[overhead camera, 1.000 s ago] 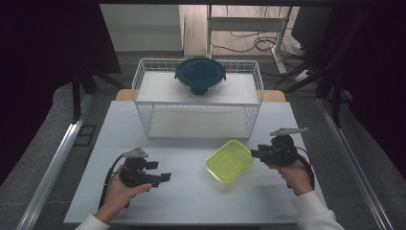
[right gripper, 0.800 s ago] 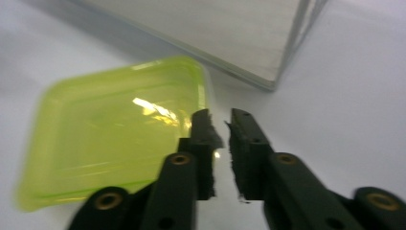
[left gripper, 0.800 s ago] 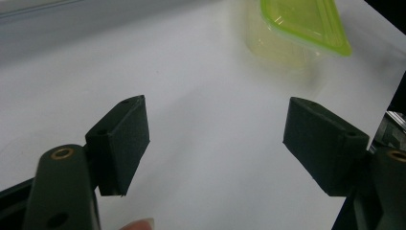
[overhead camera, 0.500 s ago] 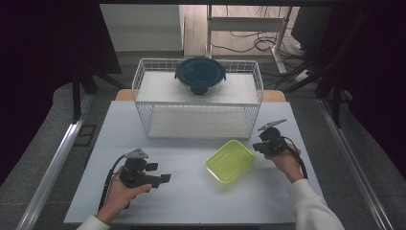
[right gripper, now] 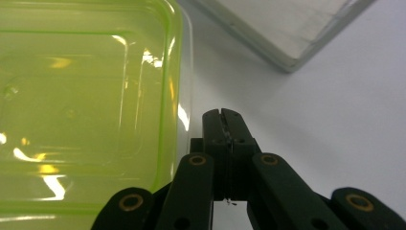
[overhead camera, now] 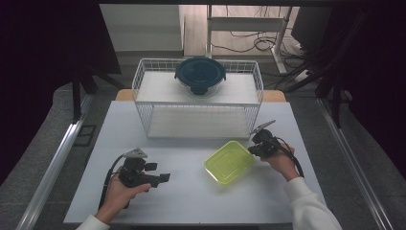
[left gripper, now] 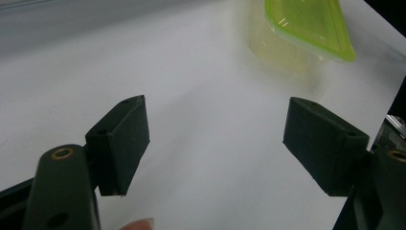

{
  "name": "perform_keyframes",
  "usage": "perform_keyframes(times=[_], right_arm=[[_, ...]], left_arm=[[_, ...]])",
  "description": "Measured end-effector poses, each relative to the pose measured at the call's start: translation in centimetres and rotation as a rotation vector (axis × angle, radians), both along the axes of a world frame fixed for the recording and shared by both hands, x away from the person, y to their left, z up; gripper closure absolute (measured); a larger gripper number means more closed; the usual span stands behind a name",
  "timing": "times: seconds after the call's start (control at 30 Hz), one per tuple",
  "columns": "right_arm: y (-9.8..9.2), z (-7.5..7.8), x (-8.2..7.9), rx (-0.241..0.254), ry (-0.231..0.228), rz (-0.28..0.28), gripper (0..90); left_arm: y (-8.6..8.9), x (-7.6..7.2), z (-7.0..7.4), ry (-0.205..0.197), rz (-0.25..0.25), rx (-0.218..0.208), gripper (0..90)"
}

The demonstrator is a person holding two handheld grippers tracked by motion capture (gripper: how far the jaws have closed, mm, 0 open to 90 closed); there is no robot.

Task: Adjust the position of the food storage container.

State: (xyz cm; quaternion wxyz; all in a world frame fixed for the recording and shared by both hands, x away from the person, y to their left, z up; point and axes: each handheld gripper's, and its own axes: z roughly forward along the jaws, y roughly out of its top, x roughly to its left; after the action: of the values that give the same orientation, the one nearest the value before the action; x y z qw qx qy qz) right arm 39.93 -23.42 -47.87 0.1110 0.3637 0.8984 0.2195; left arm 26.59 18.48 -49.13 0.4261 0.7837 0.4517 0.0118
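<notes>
Lying flat, glossy translucent lime container (overhead camera: 229,162); right gripper (right gripper: 223,115) pinched empty beside it, left gripper (left gripper: 215,139) wide.

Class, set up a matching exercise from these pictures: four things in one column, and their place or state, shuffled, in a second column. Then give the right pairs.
Things
1. left gripper
2. right gripper
3. green container
4. dark blue lidded bowl

Place or state
A. on top of the white wire rack
B. jaws pressed together, holding nothing
C. on the white table, before the rack
D. jaws wide apart, holding nothing

Pairs: 1-D, 2-B, 3-C, 4-A
</notes>
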Motion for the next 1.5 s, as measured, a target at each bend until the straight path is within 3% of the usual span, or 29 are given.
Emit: perform_keyframes(times=[0.2, 0.37, 0.97, 1.5], right_arm=[[1.5, 0.1, -1.7, -0.012, 0.017, 0.052, 88.5], [2.3, 0.4, -3.0, 0.015, 0.031, 0.079, 88.5], [4.2, -0.4, -6.3, 0.022, 0.071, 0.162, 88.5], [7.3, -0.7, -8.8, 0.044, 0.091, 0.238, 88.4]], left_arm=[[0.3, 0.0, 0.1, -0.001, 0.008, -0.002, 23.8], [0.4, 0.1, 0.0, 0.003, 0.01, 0.002, 23.8], [0.9, 0.1, 0.0, 0.005, 0.031, -0.002, 23.9], [0.9, 0.8, -0.3, 0.02, 0.031, -0.013, 24.1]])
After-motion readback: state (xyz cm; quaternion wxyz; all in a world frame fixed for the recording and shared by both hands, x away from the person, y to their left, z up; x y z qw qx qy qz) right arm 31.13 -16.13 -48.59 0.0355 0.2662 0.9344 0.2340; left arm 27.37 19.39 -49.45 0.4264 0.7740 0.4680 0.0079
